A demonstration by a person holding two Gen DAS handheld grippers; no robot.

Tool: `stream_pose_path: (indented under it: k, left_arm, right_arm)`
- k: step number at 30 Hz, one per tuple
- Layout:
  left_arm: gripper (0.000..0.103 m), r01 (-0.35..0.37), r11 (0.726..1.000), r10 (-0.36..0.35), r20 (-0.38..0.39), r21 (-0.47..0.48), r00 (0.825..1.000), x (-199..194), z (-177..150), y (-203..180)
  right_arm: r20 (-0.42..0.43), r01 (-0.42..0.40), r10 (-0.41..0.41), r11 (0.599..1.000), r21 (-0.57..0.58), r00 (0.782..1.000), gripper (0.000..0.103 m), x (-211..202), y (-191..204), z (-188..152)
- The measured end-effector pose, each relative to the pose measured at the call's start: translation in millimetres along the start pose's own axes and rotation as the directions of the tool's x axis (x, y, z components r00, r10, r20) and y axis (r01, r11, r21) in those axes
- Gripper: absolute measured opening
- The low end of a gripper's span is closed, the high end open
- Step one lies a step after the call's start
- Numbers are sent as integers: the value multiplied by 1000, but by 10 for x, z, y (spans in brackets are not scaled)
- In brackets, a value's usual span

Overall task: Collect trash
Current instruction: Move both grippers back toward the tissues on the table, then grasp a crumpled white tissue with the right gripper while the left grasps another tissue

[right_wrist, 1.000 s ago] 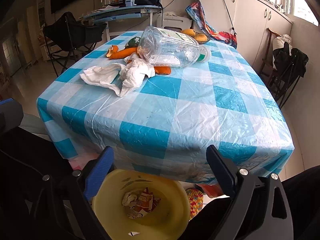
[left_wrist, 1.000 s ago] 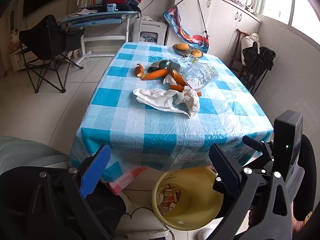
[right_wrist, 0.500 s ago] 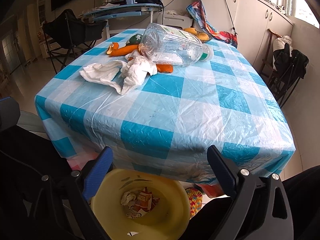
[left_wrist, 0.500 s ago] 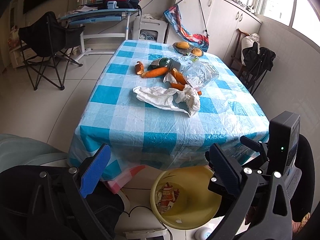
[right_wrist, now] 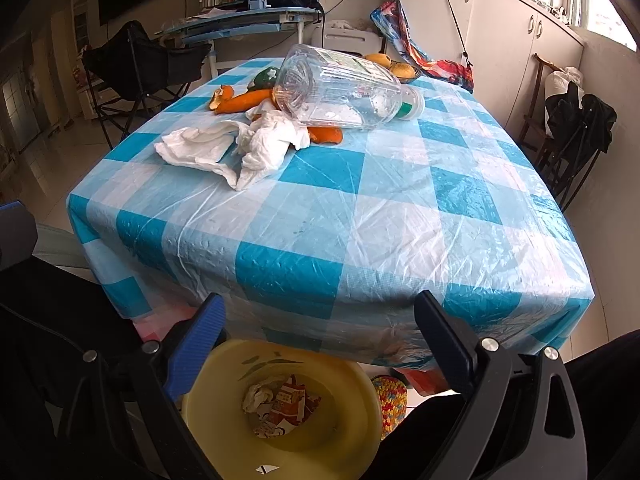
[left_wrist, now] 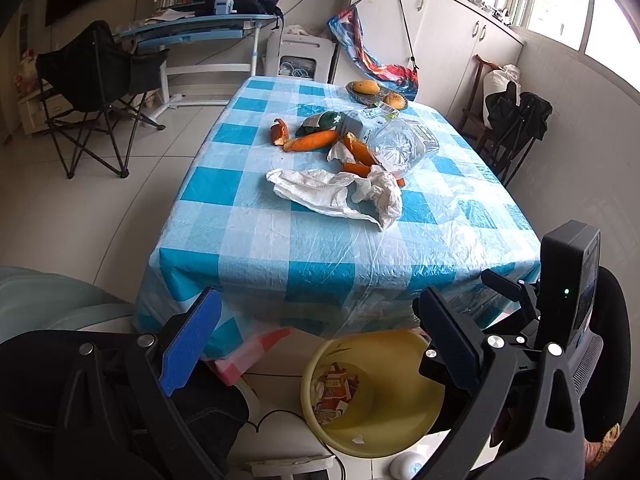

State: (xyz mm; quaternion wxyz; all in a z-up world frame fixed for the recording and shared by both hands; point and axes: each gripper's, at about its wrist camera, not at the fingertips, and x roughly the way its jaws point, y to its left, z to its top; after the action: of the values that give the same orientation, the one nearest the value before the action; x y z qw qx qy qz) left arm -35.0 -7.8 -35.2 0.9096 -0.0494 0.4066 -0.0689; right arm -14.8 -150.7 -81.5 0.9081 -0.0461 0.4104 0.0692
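Crumpled white tissue [right_wrist: 236,146] on glossy tablecloth [right_wrist: 360,208]

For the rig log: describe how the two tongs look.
Both the left tongs and right tongs have black plastic frames with silver bolts. Each has two flat fingers, one faced with a blue ribbed pad. The right tongs carry a black box with a green light.

A bin [right_wrist: 352,396] sits on the floor below and between the fingers [right_wrist: 200,344], at the near edge of the bench [right_wrist: 360,216]. Ahead of the fingers, crumpled tissue [right_wrist: 240,148] lies on the bench; beyond it a bottle [right_wrist: 340,92] lies on its side over peels [right_wrist: 244,100].
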Motion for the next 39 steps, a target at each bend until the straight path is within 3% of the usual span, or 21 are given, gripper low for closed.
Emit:
stream_pose_path:
  k: [11,23,31,39]
  left_arm:
    - [96,-14,1000,14,-19,19,1000,52,-13,-41]
    - [96,-66,997,66,-13,-28,998,109,24,53]
    - [96,-84,992,80,-42,-89,996,246,96,90]
    - [96,-116,991,111,-77,-68,991,490,316,2]
  right_arm:
    - [12,-34,33,999,30,999,91,-17,-49,6]
    - [62,-112,104,984,136,993,91,-132,-270,135]
    - [87,-230,216,950,212,973,91,-27,-452,442]
    - [121,-316,295,921,229,948,91,71,-551,776]
